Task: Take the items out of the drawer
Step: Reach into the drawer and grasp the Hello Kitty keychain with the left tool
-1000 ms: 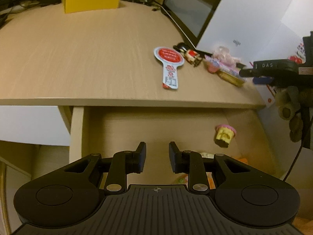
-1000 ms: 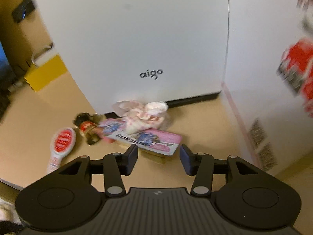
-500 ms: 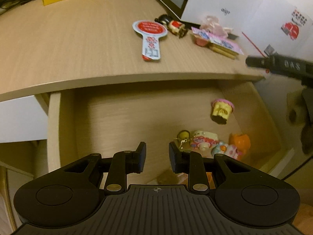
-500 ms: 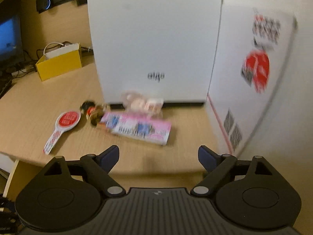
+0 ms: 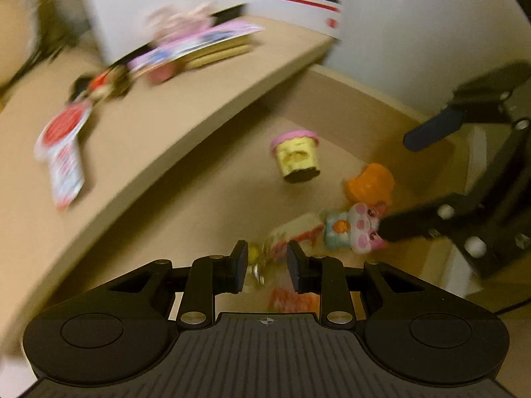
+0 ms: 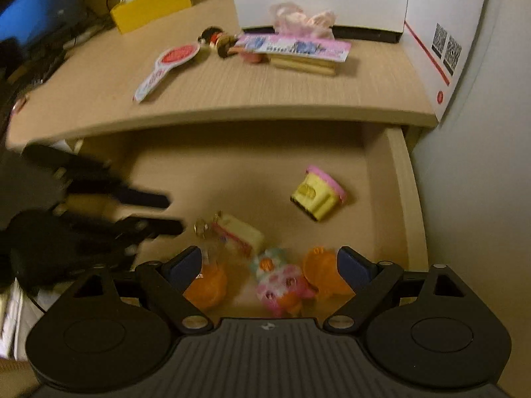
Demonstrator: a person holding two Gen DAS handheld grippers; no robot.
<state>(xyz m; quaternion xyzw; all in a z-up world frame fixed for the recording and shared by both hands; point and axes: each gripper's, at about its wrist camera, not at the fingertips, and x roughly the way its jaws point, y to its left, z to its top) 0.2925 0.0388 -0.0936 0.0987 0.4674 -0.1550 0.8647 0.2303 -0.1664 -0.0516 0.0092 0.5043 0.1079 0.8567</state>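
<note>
The worktop (image 6: 272, 99) already carries a white box (image 6: 318, 0), a pink packet (image 6: 295, 46) and a red-and-white paddle (image 6: 166, 66), so the step in hand looks like another pick from the open drawer (image 6: 403, 199) beneath it. Inside lie a yellow pink-lidded cup (image 6: 317, 195) on its side, well apart from a cluster near the front: a cream keychain box (image 6: 239, 233), a pink cat toy (image 6: 282, 282) and two orange pieces. The right hand-held gripper (image 6: 268, 265) hangs spread wide above the cat toy; the left hand-held gripper (image 5: 267, 265), jaws narrowly parted and empty, points at the keychain box. Next, I judge, comes lowering onto one toy and closing without snagging neighbours.
</note>
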